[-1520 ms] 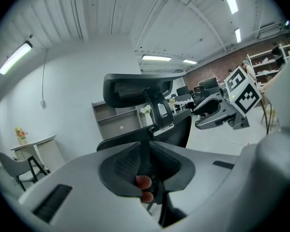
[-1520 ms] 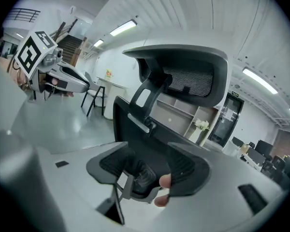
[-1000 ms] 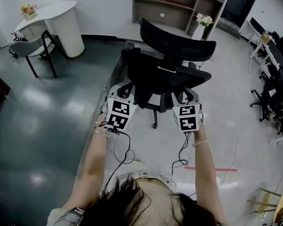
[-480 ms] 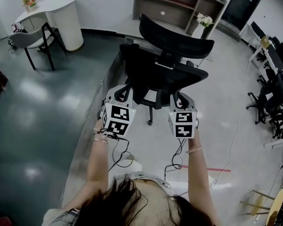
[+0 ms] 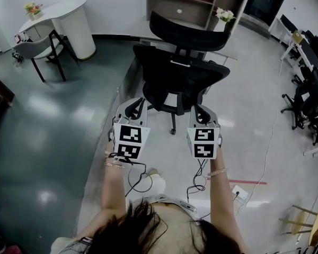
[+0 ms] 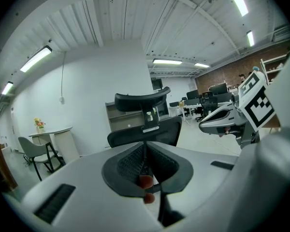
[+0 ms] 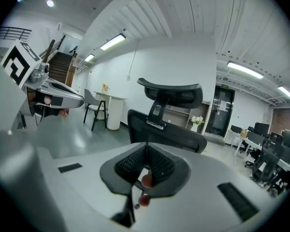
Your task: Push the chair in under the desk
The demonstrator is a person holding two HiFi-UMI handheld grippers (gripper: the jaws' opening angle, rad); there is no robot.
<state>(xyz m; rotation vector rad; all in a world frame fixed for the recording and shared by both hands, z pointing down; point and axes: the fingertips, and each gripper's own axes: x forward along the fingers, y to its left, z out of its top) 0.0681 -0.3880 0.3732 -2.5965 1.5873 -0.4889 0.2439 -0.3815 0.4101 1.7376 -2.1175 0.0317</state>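
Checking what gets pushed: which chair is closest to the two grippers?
The black mesh office chair with a headrest, just ahead of the left gripper and right gripper. The grey chair stands far off by the white desk.

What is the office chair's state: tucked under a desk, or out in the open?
Out. The office chair stands upright on the floor, with no desk over its seat.

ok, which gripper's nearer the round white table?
Left. The left gripper is behind the chair's left side, toward the table; the right gripper is behind its right side, farther from the table.
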